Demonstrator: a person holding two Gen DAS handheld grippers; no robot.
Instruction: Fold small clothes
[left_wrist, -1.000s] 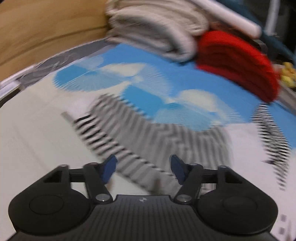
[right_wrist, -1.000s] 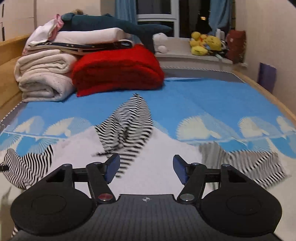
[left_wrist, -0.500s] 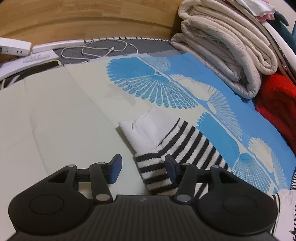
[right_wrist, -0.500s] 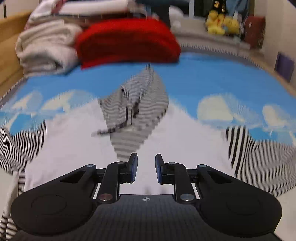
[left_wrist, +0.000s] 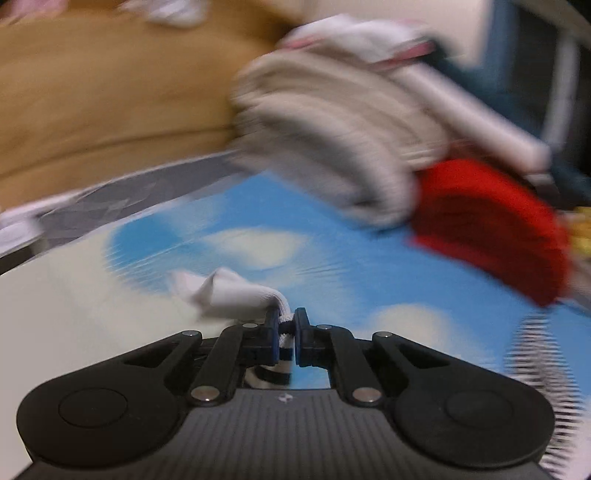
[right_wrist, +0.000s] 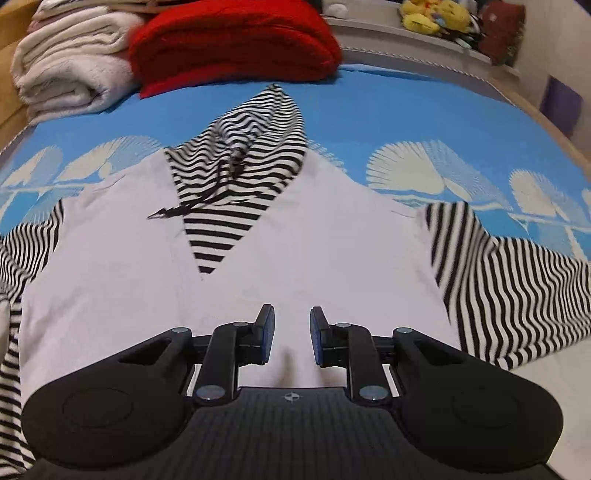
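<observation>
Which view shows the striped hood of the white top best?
The right wrist view: the striped hood lies sharp and whole on the blue bedspread, ahead of the open right gripper. The blurred left wrist view shows only the left gripper clamping the sleeve cuff; no hood identifiable.

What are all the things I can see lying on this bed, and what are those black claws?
White hooded top with black-and-white striped sleeves and hood: one, spread flat mid-bed; its cuff is lifted.
Folded red blanket: one, at the far end.
Folded cream blankets: one stack, left of the red one.
Blue bedsheet with white fan pattern: one, under everything.
Yellow plush toys: a few, on the far ledge.
Wooden bed frame: one, tan, left side.
Left gripper: black, blue pads, shut on the cuff.
Right gripper: black, blue pads, open above the top's white body.
</observation>
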